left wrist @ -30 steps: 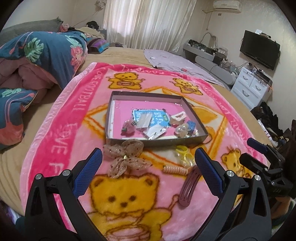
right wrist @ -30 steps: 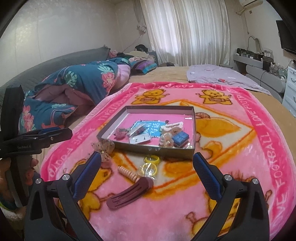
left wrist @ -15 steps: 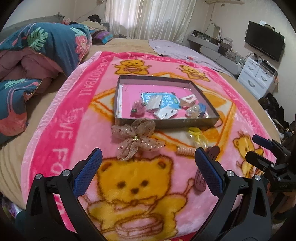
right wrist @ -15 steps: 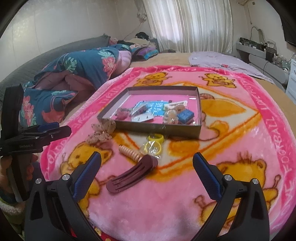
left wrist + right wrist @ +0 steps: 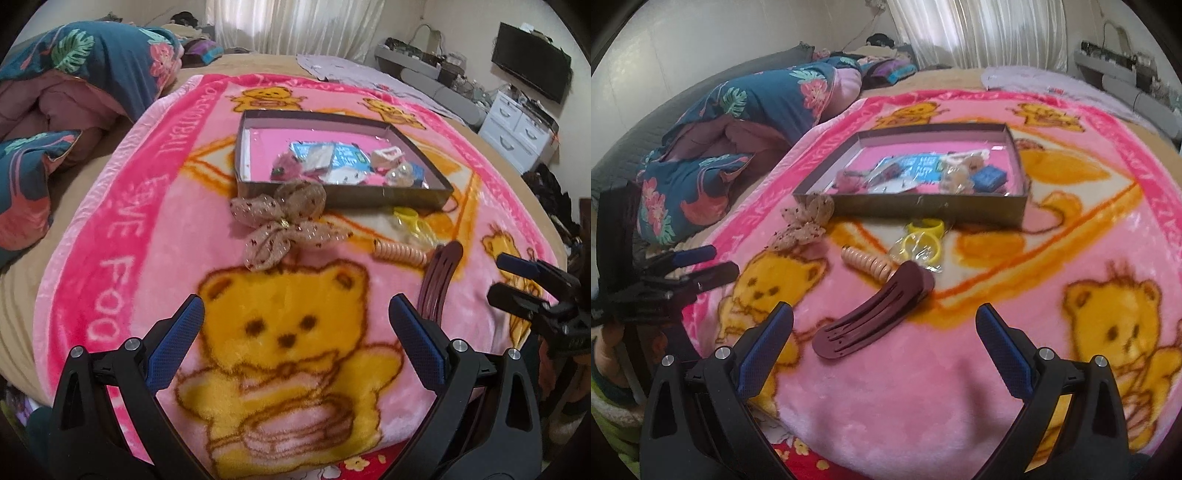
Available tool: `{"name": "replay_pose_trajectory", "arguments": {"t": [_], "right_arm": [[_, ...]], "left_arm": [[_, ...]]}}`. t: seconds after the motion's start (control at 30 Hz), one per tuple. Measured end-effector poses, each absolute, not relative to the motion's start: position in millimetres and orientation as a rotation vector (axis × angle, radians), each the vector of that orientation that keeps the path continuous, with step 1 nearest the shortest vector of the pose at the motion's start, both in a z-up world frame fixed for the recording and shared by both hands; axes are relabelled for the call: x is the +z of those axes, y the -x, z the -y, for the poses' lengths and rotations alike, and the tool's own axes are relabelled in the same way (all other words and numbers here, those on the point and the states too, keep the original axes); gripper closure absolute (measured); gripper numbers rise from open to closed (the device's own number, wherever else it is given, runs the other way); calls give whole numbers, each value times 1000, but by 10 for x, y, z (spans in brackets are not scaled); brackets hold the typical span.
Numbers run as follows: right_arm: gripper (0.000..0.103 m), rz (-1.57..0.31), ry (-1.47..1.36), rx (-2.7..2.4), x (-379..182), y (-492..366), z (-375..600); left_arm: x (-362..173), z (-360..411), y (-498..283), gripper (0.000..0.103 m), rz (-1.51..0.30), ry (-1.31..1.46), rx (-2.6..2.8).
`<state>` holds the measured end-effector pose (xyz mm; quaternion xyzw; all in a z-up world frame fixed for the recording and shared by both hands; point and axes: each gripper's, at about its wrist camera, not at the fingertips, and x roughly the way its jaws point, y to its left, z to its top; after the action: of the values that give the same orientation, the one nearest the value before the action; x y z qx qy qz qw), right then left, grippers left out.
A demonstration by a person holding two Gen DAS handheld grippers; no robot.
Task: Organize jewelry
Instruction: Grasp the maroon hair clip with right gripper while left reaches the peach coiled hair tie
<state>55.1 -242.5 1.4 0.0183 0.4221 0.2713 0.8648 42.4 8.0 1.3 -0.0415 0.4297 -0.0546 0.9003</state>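
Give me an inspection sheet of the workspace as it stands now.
Surface: pink fleece blanket with yellow bears spread over a bed.
Job's things: shallow grey cardboard tray already holding small packets and clips; outside it, beige mesh bow, peach spiral hair tie, yellow rings in clear wrap, dark maroon hair clip.
Clutter: blue floral quilt bunched at the bed's left side.
Grippers: left gripper and right gripper both open, empty, above the blanket's near edge.
Cables: nothing seen on the bed.
Surroundings: white curtains, wall television, white drawers.
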Motion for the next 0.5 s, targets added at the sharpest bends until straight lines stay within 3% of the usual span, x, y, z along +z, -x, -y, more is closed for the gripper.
{"name": "replay_pose_trajectory", "arguments": {"t": [0.07,0.5], "right_arm": [[18,-906,-48,575,-36,-585,2415],[55,-1022,-185,592,-347,-960,2412]], "left_arm": [[-38,-50,-418,10,-899,76,-126],[-262,220,-470,11,-929,46,-214]]}}
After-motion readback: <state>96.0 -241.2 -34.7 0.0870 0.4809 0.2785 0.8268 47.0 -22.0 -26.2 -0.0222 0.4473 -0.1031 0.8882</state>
